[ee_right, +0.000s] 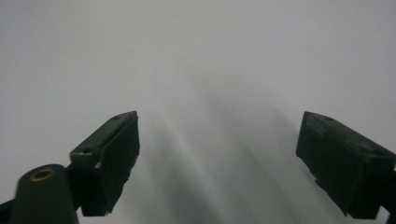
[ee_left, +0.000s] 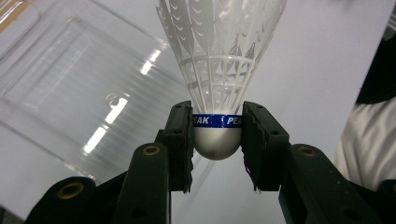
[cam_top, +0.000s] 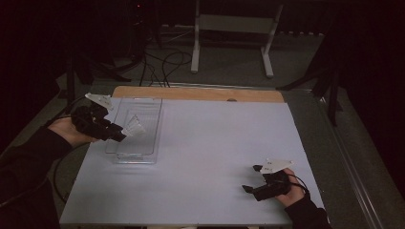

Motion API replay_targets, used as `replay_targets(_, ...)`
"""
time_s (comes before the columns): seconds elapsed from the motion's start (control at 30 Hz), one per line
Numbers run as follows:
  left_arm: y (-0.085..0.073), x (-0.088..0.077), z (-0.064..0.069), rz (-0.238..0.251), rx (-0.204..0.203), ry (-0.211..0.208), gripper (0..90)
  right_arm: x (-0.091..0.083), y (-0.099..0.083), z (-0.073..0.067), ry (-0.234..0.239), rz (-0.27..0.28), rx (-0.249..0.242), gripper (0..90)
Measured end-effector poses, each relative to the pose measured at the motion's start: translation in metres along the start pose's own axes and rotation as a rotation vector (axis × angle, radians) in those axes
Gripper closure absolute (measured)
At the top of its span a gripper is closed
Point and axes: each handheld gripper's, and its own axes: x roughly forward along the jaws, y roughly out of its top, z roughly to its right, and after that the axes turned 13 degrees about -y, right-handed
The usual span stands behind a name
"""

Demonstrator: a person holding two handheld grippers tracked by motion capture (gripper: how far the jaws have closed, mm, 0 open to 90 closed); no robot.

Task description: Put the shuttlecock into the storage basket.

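High view: we see a white worktop (cam_top: pixel 205 162) in a dim room; a clear plastic tray (cam_top: pixel 143 143) lies on its left part, near the far edge; a wooden strip (cam_top: pixel 191 93) runs along the far side of the worktop.
Left hand-held gripper: we note the left hand-held gripper (cam_top: pixel 125 135) at the tray's left side, held by a hand (cam_top: pixel 67 131) in a dark sleeve; its tips reach over the tray's left wall; it pinches a white shuttlecock (cam_top: pixel 135 126).
Shuttlecock, high view: over the tray, feathers pointing away from the hand-held gripper towards the tray's middle; we cannot tell whether it touches the tray floor.
Left gripper view: the left hand-held gripper (ee_left: pixel 217 135) has both black pads pressed on the rounded white cork of the shuttlecock (ee_left: pixel 219 60), one on each side; a blue band with white letters circles the cork just at the pads' tips; the white skirt flares up and away; the clear plastic tray (ee_left: pixel 70 84) lies behind and to the left, with ceiling lights reflected in it.
Right hand-held gripper: we find the right hand-held gripper (cam_top: pixel 253 179) resting near the worktop's near right corner, well apart from the tray; jaws spread, nothing between them.
Right gripper view: the right hand-held gripper (ee_right: pixel 217 158) shows two black pads standing wide apart over the bare white worktop (ee_right: pixel 210 60).
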Motion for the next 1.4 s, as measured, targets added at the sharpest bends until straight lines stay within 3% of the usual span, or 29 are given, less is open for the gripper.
replay_targets(0.53, -0.017, -0.013, -0.002, 0.048, -0.075, 0.024, 65.6, 0.001, 0.001, -0.002, 0.009, -0.001, 0.003, 11.8)
replay_targets(0.87, -0.031, -0.015, -0.007, 0.032, -0.188, 0.087, 65.6, -0.001, 0.002, -0.003, 0.005, 0.006, 0.002, 11.9)
replay_targets(1.0, -0.035, -0.012, -0.010, 0.052, -0.236, 0.090, 65.6, -0.002, 0.003, -0.003, 0.009, 0.008, 0.003, 11.9)
replay_targets(1.33, -0.041, 0.006, -0.015, 0.102, -0.250, 0.110, 65.6, -0.004, 0.003, -0.002, 0.006, 0.018, 0.008, 12.2)
replay_targets(1.4, -0.043, 0.009, -0.018, 0.109, -0.254, 0.132, 65.6, -0.004, 0.003, -0.002, 0.009, 0.019, 0.011, 12.2)
